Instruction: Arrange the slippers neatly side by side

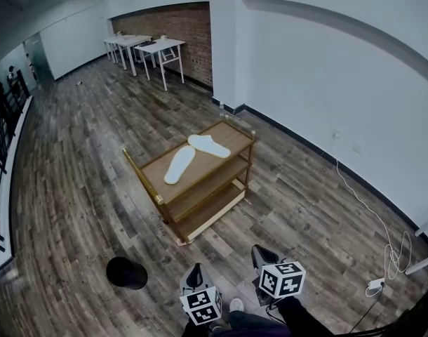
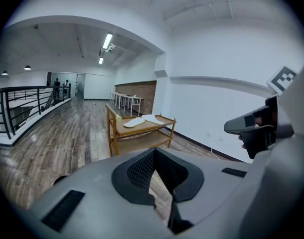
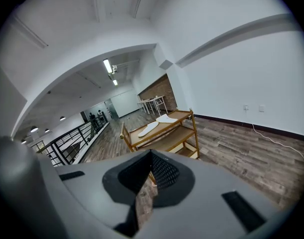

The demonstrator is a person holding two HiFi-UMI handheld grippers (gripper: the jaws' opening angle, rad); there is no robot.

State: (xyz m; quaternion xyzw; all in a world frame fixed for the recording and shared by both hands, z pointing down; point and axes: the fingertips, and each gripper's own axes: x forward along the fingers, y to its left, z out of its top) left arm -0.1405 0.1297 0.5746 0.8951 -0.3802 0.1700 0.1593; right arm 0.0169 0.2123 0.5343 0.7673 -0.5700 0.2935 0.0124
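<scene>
Two white slippers lie on the top shelf of a wooden cart (image 1: pixel 231 133), set at an angle to each other with their ends close together: one (image 1: pixel 179 165) towards the near left, the other (image 1: pixel 209 146) towards the far right. Both also appear in the left gripper view as slipper (image 2: pixel 134 122) and slipper (image 2: pixel 153 118), and in the right gripper view as slipper (image 3: pixel 148 129) and slipper (image 3: pixel 167 118). My left gripper (image 1: pixel 194 274) (image 2: pixel 154 150) and right gripper (image 1: pixel 262 255) (image 3: pixel 151 154) are shut and empty. They are held side by side, well short of the cart and pointing towards it.
The cart has two lower shelves (image 1: pixel 207 213). A round black object (image 1: pixel 126 272) sits on the wood floor to the left of my grippers. A white cable (image 1: pixel 389 253) trails by the right wall. White tables (image 1: pixel 152 46) stand at the far brick wall, and a railing (image 2: pixel 22 108) runs along the left.
</scene>
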